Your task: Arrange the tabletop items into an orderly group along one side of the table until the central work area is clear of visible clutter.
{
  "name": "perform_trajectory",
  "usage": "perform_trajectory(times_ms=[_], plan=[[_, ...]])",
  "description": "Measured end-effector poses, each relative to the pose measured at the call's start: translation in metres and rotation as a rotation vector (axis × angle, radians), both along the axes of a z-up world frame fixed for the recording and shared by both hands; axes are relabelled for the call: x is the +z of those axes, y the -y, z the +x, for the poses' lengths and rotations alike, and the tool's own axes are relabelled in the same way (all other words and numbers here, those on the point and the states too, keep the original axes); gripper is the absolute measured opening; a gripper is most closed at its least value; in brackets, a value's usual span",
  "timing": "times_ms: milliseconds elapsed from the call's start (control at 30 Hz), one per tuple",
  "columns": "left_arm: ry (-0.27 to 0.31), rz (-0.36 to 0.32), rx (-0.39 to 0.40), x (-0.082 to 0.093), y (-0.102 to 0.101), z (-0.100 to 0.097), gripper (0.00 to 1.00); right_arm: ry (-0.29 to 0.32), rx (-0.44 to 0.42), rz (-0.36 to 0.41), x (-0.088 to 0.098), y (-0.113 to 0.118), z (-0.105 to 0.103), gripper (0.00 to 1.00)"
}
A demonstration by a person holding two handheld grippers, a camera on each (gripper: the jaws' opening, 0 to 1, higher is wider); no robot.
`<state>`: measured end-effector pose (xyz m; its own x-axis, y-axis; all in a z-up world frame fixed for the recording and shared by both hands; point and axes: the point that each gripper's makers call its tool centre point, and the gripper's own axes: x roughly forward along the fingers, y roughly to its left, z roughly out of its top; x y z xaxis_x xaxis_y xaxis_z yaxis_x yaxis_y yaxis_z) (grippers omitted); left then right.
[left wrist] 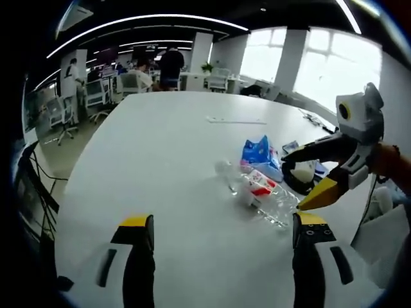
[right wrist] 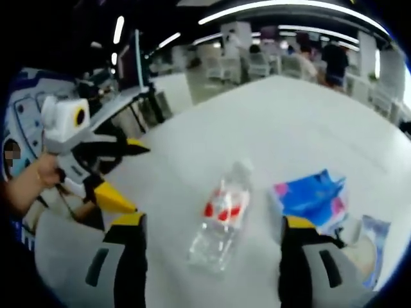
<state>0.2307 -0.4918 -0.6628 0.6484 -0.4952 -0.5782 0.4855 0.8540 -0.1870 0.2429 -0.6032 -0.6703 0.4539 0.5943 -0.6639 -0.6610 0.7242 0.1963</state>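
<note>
Lying on the table [right wrist: 308, 115], a bottle [right wrist: 220, 221]; blue packet [right wrist: 309, 196] beside it.

I am seeing the flat packet [right wrist: 371, 247] at four o'clock running off the right gripper view's edge, its print blurring beyond reading.

1 bottle [right wrist: 221, 218], 1 blue pkt [right wrist: 309, 196] (crumpled).

On your table [right wrist: 308, 115], the bottle [right wrist: 221, 215] lies on its side between your right tongs' jaws. The tissue pack [right wrist: 311, 196] sits just right of it, a flat packet [right wrist: 371, 247] farther right. Your left tongs [right wrist: 125, 176] hang left of the bottle, apart from it.
</note>
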Motion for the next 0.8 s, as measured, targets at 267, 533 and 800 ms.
perform_trajectory(times_ms=[267,533,800], plan=[[-0.007,0.002,-0.001,-0.004,-0.001,0.004,0.87,-0.016,-0.027,-0.004,-0.010,-0.003,0.008,0.78],[-0.028,-0.028,0.017,-0.009,-0.001,0.005,0.86,-0.058,-0.094,-0.018,-0.025,-0.007,0.015,0.68],[-0.040,-0.018,0.017,-0.016,-0.003,0.005,0.86,-0.054,-0.105,-0.019,-0.031,-0.014,0.018,0.59]])
